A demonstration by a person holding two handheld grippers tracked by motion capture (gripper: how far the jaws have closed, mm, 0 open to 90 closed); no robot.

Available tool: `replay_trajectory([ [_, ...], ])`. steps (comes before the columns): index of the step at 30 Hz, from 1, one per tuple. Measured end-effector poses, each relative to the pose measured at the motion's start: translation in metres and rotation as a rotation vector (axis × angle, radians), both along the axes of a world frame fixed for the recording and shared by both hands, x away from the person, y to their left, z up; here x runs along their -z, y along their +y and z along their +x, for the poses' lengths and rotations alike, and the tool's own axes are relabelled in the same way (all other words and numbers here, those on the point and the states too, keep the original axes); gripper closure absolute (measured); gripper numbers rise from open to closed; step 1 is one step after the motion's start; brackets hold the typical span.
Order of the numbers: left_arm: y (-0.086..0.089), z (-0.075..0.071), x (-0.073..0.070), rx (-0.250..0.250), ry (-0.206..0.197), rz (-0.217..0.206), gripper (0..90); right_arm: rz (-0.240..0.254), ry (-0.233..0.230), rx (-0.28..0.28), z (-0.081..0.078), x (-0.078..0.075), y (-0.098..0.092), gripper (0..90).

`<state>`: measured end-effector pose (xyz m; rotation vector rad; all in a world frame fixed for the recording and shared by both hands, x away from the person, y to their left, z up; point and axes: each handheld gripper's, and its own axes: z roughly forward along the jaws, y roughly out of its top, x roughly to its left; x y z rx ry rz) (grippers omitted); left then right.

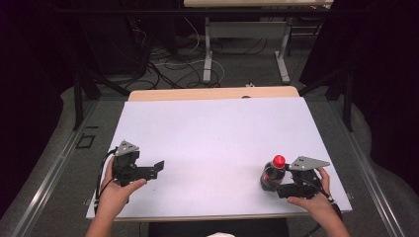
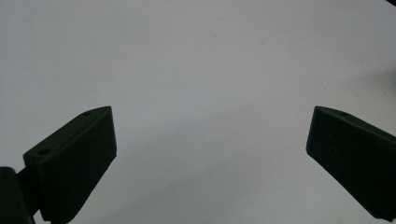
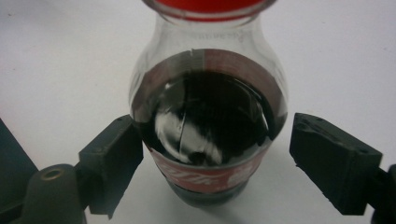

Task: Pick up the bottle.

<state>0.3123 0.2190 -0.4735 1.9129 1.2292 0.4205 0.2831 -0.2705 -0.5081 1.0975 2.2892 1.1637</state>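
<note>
A small cola bottle (image 1: 272, 174) with a red cap (image 1: 279, 160) stands upright on the white table (image 1: 212, 128) at the front right. My right gripper (image 1: 274, 186) is open around its lower body. In the right gripper view the bottle (image 3: 205, 177) sits between the jaws: the left jaw is at or very near the glass, the right jaw stands a small gap away. My left gripper (image 1: 154, 170) rests at the front left, far from the bottle, pointing right. It is open (image 2: 212, 116) with bare white table (image 2: 187, 56) between its jaws.
The bottle stands close to the table's front edge and right edge (image 1: 341, 173). A wooden strip (image 1: 212, 93) runs along the far edge. Beyond it lie floor cables (image 1: 173, 69) and the legs of another table (image 1: 208, 54).
</note>
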Motion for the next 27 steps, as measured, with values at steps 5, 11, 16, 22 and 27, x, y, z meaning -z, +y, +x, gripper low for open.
replay_trajectory([
  [5, -0.0002, 0.0, 0.0015, 0.0, 0.006, 0.007, 1.8, 0.007, 0.005, -0.011, 0.0014, 0.0021, 0.0032, 25.0],
  [11, -0.0002, -0.0001, 0.0024, -0.003, 0.019, 0.004, 2.2, 0.007, -0.006, -0.015, 0.0032, 0.0039, 0.005, 26.8],
  [16, -0.0006, 0.0, 0.0024, -0.009, 0.017, -0.003, 2.2, 0.007, -0.022, -0.017, 0.0036, 0.0053, 0.0064, 27.1],
  [22, -0.0004, 0.0004, 0.0029, 0.0, 0.007, 0.013, 2.2, 0.0, -0.009, -0.007, 0.0033, 0.0063, 0.0084, 27.2],
  [27, -0.0012, 0.0004, 0.0036, -0.005, 0.012, 0.005, 2.2, 0.001, -0.028, 0.002, 0.004, 0.0077, 0.0102, 27.6],
])
